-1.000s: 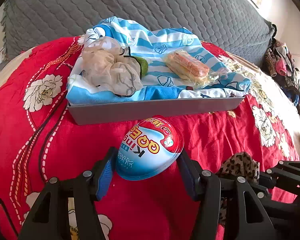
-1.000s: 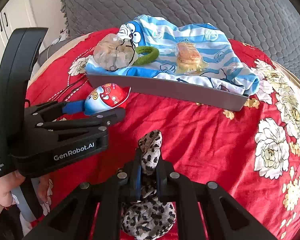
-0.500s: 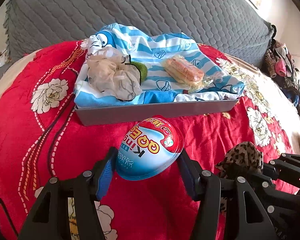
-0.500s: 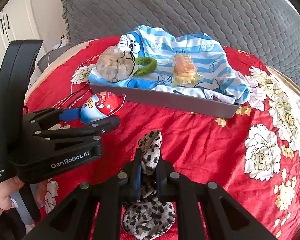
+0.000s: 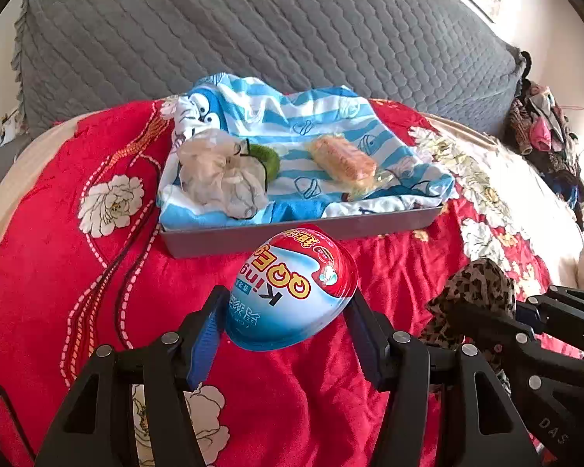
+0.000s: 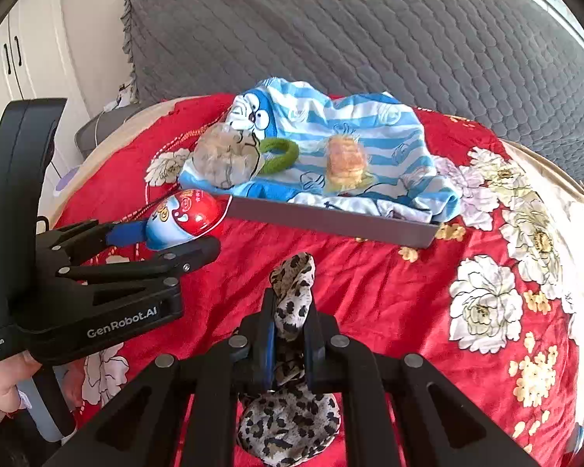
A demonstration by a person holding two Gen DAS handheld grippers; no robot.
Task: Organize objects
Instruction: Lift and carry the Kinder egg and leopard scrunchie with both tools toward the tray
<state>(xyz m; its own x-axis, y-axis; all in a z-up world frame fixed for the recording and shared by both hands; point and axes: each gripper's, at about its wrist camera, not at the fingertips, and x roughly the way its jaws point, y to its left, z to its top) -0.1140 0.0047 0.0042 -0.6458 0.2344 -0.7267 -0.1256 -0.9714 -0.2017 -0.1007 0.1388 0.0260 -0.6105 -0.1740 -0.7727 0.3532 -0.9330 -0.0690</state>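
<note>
Above the red floral blanket [image 5: 58, 272], a Kinder egg [image 5: 292, 292] is clamped in the half-open left gripper [image 5: 288, 334], a leopard-print cloth [image 6: 292, 295] in the shut right gripper [image 6: 290, 334]. Carrying is judged in hand; next, both need lowering into the grey tray [image 5: 253, 239].

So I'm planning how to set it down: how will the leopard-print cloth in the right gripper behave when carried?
The leopard cloth looks floppy: it bunches above the right gripper and sags below it. It is probably light, so it may swing. Being soft, it should neither roll nor break, and will likely slump into a heap in the tray.
</note>
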